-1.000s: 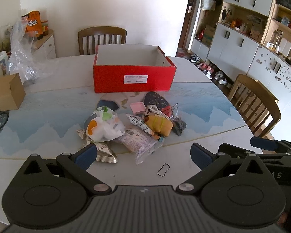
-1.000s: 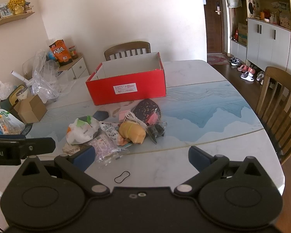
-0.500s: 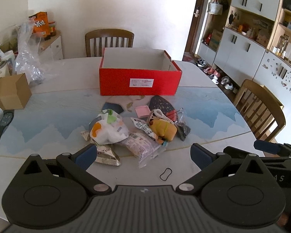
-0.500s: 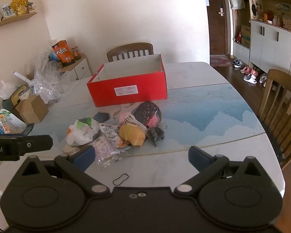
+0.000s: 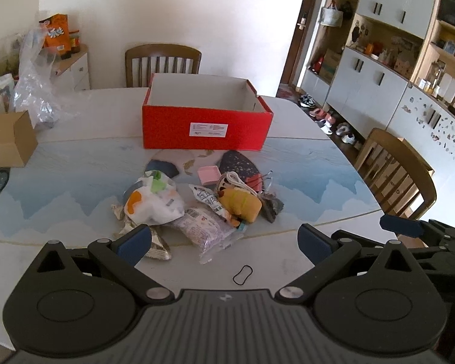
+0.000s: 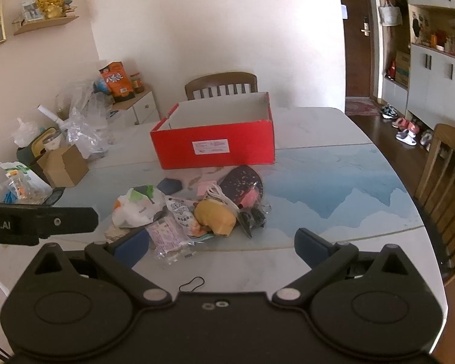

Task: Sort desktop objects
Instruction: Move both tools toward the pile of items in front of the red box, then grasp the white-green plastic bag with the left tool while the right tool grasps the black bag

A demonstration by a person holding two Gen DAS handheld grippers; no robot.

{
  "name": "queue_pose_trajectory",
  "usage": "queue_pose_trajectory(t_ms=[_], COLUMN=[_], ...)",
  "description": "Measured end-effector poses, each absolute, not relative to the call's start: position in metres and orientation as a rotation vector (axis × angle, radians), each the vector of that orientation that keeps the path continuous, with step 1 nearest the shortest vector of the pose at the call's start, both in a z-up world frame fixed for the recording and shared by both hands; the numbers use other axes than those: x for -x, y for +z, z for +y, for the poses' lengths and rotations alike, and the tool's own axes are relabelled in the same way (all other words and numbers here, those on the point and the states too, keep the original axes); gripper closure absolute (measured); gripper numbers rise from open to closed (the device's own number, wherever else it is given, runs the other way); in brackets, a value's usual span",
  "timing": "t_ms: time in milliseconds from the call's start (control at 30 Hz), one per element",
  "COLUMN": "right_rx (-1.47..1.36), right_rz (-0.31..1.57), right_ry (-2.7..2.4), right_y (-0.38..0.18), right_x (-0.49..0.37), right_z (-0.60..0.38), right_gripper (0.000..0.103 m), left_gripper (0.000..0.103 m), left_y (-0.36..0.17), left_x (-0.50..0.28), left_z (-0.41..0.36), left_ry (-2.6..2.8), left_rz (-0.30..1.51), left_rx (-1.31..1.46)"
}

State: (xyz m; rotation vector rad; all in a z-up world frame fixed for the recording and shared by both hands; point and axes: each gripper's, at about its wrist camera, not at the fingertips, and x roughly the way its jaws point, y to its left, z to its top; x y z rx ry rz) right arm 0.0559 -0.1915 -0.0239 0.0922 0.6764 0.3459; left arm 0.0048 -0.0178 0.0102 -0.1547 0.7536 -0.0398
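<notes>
A red box (image 5: 206, 132) sits open behind a heap of small objects (image 5: 203, 200). Left gripper (image 5: 224, 238) and right gripper (image 6: 221, 241) hover short of it, jaws apart, empty. Best to lift the top item first; whatever lies underneath is hidden

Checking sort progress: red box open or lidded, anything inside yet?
Open: the red box has no lid, white inner walls showing. Contents: cannot tell, since its floor is hidden behind the front wall in both views.

left hand-held gripper (image 5: 224, 241) | black body | blue pads (image 5: 134, 244) | silver screws
</notes>
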Motion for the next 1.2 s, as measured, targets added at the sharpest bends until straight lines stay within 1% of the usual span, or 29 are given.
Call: queue_pose_trajectory(t_ms=[133,300,467,833,1067,1167,1200], right_rx=[-0.094,-0.121,-0.118,-0.093,-0.096,-0.08,-0.072], right_rz=[0.662,0.677,0.691,0.73,0.768,0.798,0.808], right_ry=[0.35,0.337,0.346,0.343,0.287,0.253,0.248], right_y=[-0.027,-0.039,-0.047,-0.061,-0.079,-0.09,-0.093], right_x=[-0.062,-0.075,-0.09,-0.129,-0.161,-0.174,-0.176], right_z=[-0.19,-0.189,-0.183,-0.16,-0.16,-0.163,-0.164], right_gripper=[0.001,0.001,0.001,0.001,0.005,0.011,0.011], left_gripper=[0.0,0.0,0.0,0.0,0.0,0.0,0.0], left_y=[0.009,0.003,-0.014,-0.049,-0.065,-0.07,-0.072], left_x=[-0.009,-0.021,-0.044,-0.081,-0.103,-0.111,-0.114], left_z=[-0.018,0.0,0.018,0.042,0.052,0.055,0.057], left_ry=[-0.06,0.005,0.037,0.01,-0.01,-0.028,-0.036], left_rz=[0.731,0.688,0.745,0.776,0.799,0.803,0.808], left_rx=[0.141,0.166,0.151,0.08,0.05,0.033,0.032])
